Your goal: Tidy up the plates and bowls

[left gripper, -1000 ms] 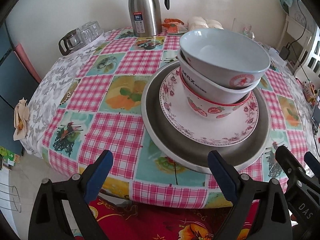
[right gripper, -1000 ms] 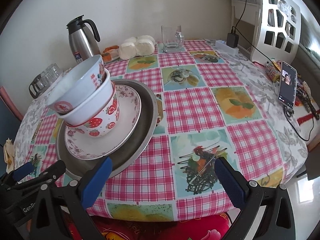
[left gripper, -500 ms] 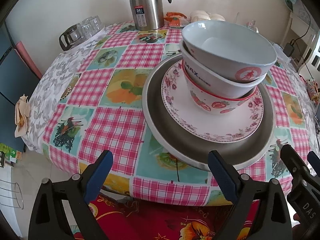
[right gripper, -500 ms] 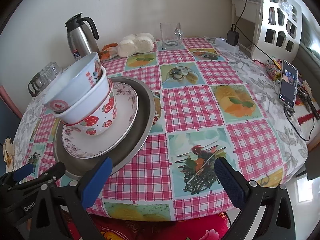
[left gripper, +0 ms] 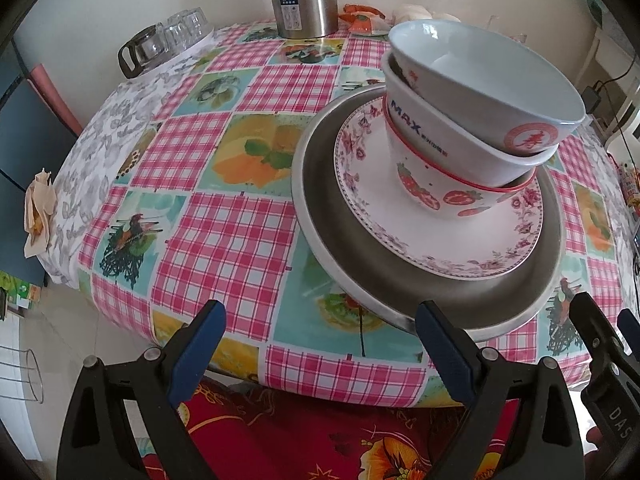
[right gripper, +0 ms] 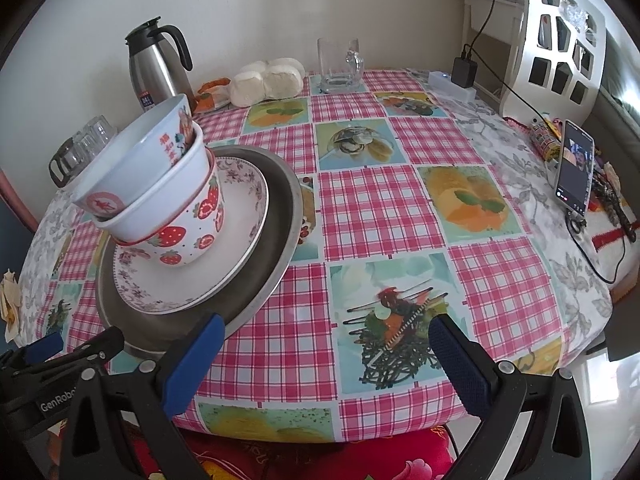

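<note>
three nested ceramic bowls [left gripper: 472, 120] sit on the floral plate [left gripper: 440, 224] inside the round steel tray [left gripper: 420, 280]; stacking looks done. both my grippers' jaws hang open, empty, near the tray.

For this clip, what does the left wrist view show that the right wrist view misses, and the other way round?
Only the left wrist view shows the MAX lettering on the middle bowl. Only the right wrist view shows the phone, the glass mug and the charger. Both show the three stacked bowls on the floral plate in the metal tray, the thermos, and both open grippers.
</note>
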Demonstrator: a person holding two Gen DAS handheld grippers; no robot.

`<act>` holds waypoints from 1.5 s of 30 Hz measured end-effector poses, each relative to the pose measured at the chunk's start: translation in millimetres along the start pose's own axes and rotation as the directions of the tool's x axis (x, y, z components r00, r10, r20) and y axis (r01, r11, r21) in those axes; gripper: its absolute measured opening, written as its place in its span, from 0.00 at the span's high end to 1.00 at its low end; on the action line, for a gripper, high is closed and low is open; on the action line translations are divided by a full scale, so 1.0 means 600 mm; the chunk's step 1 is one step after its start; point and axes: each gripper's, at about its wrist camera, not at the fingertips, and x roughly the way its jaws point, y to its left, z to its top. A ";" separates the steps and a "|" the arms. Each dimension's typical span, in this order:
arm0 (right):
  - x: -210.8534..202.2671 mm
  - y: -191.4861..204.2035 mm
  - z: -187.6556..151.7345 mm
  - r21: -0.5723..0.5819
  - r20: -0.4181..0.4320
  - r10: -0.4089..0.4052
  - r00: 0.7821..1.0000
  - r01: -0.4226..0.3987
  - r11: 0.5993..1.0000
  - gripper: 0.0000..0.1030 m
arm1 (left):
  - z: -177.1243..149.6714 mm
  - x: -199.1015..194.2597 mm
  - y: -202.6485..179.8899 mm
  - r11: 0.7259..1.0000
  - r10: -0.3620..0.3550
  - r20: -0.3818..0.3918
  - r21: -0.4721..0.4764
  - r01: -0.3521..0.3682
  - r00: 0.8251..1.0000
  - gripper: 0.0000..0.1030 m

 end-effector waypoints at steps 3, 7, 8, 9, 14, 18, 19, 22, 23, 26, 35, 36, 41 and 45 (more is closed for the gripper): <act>0.004 0.001 -0.001 -0.003 -0.007 -0.003 1.000 0.003 1.000 0.00 | 0.000 0.002 0.000 1.000 0.001 -0.008 0.000 -0.001 1.000 0.07; 0.007 0.000 -0.001 -0.003 -0.013 -0.005 1.000 0.005 1.000 0.00 | 0.001 0.007 0.002 1.000 -0.003 -0.024 -0.005 0.003 1.000 0.07; 0.008 -0.001 -0.001 -0.003 -0.014 -0.005 1.000 0.005 1.000 0.00 | 0.001 0.007 0.002 1.000 -0.005 -0.024 -0.008 0.005 1.000 0.07; 0.009 -0.002 -0.001 -0.003 -0.017 -0.005 1.000 0.005 1.000 0.00 | 0.001 0.007 0.002 1.000 -0.006 -0.025 -0.007 0.005 1.000 0.07; 0.012 -0.001 -0.001 -0.003 -0.023 -0.006 1.000 0.006 1.000 0.00 | 0.001 0.007 0.002 1.000 -0.005 -0.024 -0.006 0.005 1.000 0.07; 0.013 -0.002 -0.001 -0.001 -0.026 -0.008 1.000 0.008 1.000 0.00 | 0.001 0.007 0.001 1.000 -0.005 -0.024 -0.007 0.005 1.000 0.07; 0.013 -0.002 -0.001 0.000 -0.027 -0.009 1.000 0.009 1.000 0.00 | 0.001 0.007 0.001 1.000 -0.005 -0.024 -0.007 0.005 1.000 0.07; 0.013 -0.002 -0.002 0.002 -0.029 -0.010 1.000 0.010 1.000 0.00 | 0.001 0.008 0.002 1.000 -0.006 -0.025 -0.007 0.006 1.000 0.07; 0.014 -0.002 -0.002 0.002 -0.029 -0.010 1.000 0.010 1.000 0.00 | 0.001 0.007 0.002 1.000 -0.005 -0.025 -0.007 0.005 1.000 0.07; 0.014 -0.002 -0.002 0.001 -0.029 -0.010 1.000 0.010 1.000 0.00 | 0.001 0.008 0.002 1.000 -0.005 -0.025 -0.007 0.005 1.000 0.07; 0.015 -0.002 -0.002 0.002 -0.031 -0.011 0.999 0.011 1.000 0.00 | 0.002 0.007 0.003 1.000 -0.005 -0.025 -0.007 0.005 1.000 0.07; 0.015 -0.002 -0.002 0.001 -0.030 -0.010 0.999 0.011 1.000 0.00 | 0.002 0.007 0.003 1.000 -0.006 -0.025 -0.007 0.005 1.000 0.07; 0.015 -0.002 -0.002 0.001 -0.031 -0.011 0.999 0.011 1.000 0.00 | 0.003 0.007 0.004 1.000 -0.008 -0.026 -0.009 0.007 1.000 0.07; 0.015 -0.002 -0.002 0.002 -0.031 -0.011 0.999 0.011 1.000 0.00 | 0.000 0.010 0.004 1.000 -0.008 -0.026 -0.010 0.008 1.000 0.07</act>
